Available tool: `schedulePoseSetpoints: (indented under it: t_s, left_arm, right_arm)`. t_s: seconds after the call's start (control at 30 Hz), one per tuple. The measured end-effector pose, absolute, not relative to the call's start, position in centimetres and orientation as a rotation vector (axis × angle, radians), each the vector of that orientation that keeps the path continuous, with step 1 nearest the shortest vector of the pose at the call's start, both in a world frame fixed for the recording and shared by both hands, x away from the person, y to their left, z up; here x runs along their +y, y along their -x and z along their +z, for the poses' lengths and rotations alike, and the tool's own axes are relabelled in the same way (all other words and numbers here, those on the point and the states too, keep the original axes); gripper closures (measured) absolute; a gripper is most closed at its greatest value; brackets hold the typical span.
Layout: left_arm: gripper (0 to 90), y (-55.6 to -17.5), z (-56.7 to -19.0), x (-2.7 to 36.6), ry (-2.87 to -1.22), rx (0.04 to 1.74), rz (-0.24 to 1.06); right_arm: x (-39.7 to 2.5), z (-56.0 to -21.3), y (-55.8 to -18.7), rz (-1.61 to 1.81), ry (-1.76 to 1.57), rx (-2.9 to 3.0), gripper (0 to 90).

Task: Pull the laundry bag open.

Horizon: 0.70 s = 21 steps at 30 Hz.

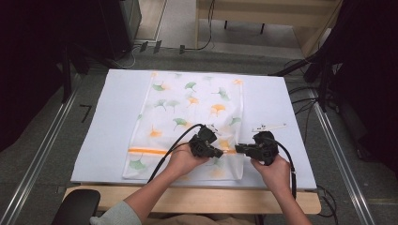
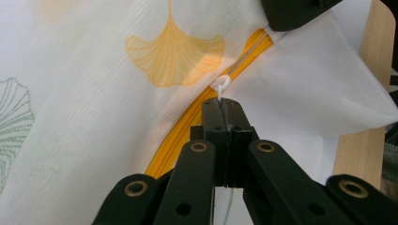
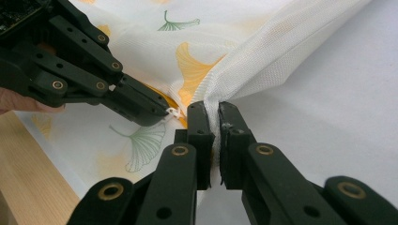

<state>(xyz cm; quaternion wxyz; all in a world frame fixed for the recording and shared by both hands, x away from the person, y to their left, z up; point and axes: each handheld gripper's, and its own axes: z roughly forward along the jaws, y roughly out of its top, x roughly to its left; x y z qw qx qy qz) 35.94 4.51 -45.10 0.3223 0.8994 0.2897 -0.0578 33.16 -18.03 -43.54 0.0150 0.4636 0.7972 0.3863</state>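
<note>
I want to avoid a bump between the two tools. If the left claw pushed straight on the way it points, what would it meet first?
Probably the right claw: the left claw, shut on the zipper pull, points toward it across a short stretch of mesh bag.

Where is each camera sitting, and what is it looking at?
High view: sits above the person's side, looking forward and down at the white table and the white mesh bag with ginkgo leaves; both forearms, left tongs and right tongs show.
Left gripper view: rides the left tongs, looking along them at the small white zipper pull on the orange zipper.
Right gripper view: rides the right tongs, pinching the bag's edge; a hand shows.
Shared: both gripper views show the pull.
</note>
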Motion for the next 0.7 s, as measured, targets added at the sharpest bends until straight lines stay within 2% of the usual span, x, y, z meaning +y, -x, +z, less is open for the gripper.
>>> schedulePoseSetpoints:
  t_s: [0.7]
  left_arm:
    - [90.0, -36.2, -45.1, 6.4, -2.360, 0.788, -0.174]
  right_arm:
    - [-18.2, -43.6, -33.2, 1.200, -1.454, 2.482, 86.4]
